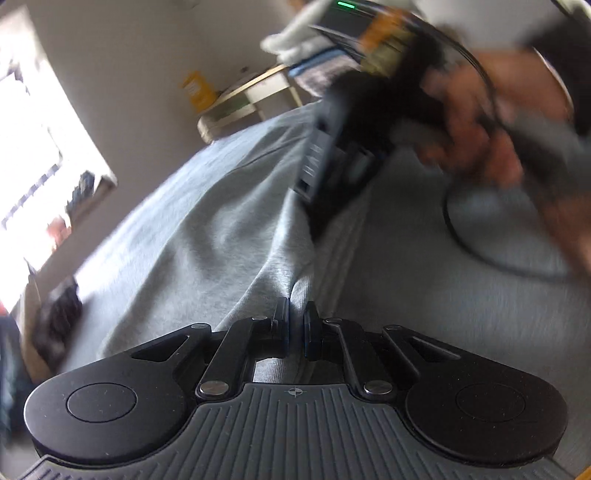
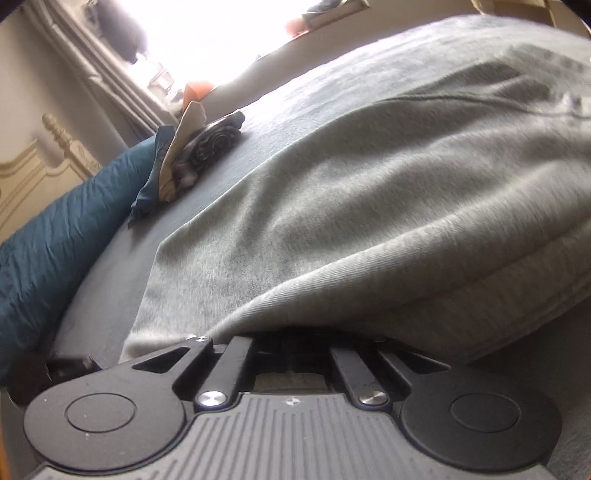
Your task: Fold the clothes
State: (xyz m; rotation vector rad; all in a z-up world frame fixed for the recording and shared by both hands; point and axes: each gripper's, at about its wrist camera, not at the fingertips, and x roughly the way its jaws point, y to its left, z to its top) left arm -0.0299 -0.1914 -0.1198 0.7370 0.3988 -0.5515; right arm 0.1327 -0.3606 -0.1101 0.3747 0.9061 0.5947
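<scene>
1. We see the left gripper (image 1: 295, 325) with its two pads pinched together on a raised fold of the light grey sweatshirt (image 1: 221, 236); the fabric runs up between the fingers (image 1: 282, 321) and out behind them.
2. In the right wrist view the right gripper (image 2: 291, 341) has its fingertips buried under the ribbed hem (image 2: 369, 291) of the same sweatshirt (image 2: 369, 184); the tips are hidden, so we go by the linkage drawn in: jaws closed; whether cloth is clamped between them we cannot tell.
3. From the left wrist view the right gripper (image 1: 332, 155) shows as a blurred black body with its nose down on the garment; a blurred hand (image 1: 480, 122) grips it; a black cable (image 1: 491, 254) loops on the fabric beside it.
4. The sweatshirt lies spread on a grey-blue bed sheet (image 2: 280, 99); it is rumpled, with long wrinkles running away from the hem.
5. At the left of the right wrist view we note a teal duvet (image 2: 55, 236); a small stack of folded cloths (image 2: 192, 155) sits on the sheet past the sweatshirt, apart from it.
6. Further out: a cream carved headboard (image 2: 40, 162), curtains (image 2: 110, 81) and a bright window (image 2: 221, 33); in the left wrist view a pale wooden side table (image 1: 251, 99) with a yellow item (image 1: 197, 90) by the wall; that view is motion-blurred.
</scene>
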